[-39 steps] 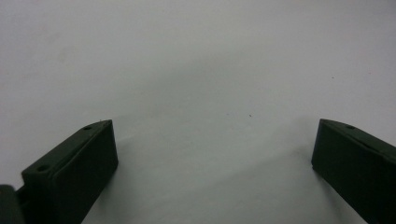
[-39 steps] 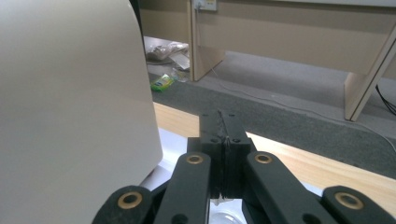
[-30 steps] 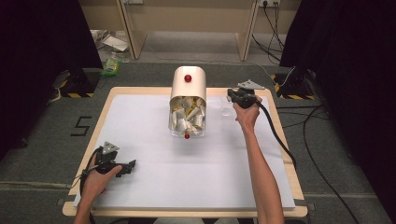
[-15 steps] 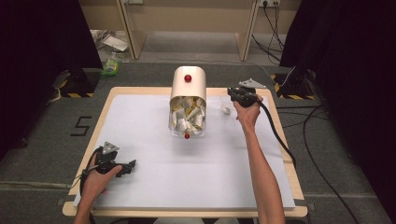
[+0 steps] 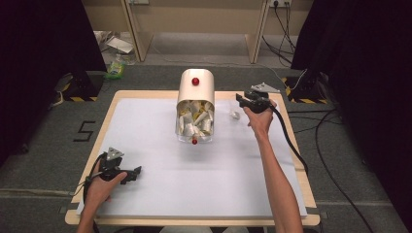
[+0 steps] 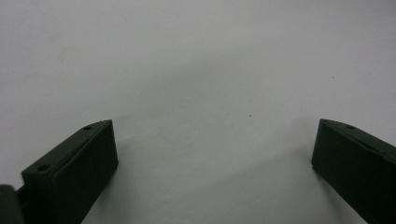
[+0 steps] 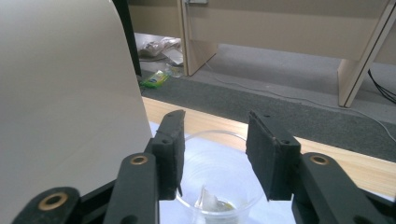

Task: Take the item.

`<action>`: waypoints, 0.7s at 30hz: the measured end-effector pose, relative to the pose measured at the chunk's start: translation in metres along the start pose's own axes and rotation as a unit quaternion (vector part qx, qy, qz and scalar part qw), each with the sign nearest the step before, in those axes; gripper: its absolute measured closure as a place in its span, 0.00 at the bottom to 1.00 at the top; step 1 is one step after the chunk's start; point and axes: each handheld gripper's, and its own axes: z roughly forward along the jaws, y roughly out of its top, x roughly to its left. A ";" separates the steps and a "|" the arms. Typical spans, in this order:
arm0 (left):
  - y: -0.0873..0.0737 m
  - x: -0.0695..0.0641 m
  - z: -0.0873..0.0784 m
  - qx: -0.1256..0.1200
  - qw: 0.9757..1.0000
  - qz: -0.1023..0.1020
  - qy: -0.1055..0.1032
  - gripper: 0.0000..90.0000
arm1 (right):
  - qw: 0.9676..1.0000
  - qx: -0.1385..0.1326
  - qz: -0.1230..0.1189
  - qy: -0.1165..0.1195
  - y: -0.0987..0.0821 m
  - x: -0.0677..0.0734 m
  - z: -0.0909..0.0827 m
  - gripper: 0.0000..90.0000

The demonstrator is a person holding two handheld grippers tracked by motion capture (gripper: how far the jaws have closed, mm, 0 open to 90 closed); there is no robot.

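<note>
The right claw (image 7: 212,154) has just been opening, and its jaws now stand on either side of a clear plastic cup (image 7: 219,179), not squeezing it, I think. The cup sits on the table (image 5: 145,126) just beside the white bin (image 5: 195,97). The left claw (image 5: 127,173) rests wide open, far away.
</note>
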 end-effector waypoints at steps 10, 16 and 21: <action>0.000 0.000 0.000 0.000 1.000 0.000 0.000 0.00 | 1.000 0.008 0.001 0.010 -0.006 0.005 -0.011 0.50; 0.000 0.000 0.000 0.000 1.000 0.000 0.000 0.00 | 1.000 0.008 0.006 0.015 -0.010 0.007 -0.019 0.45; 0.000 0.000 0.000 0.000 1.000 0.000 0.000 0.00 | 1.000 0.009 0.003 0.022 -0.013 0.010 -0.025 0.43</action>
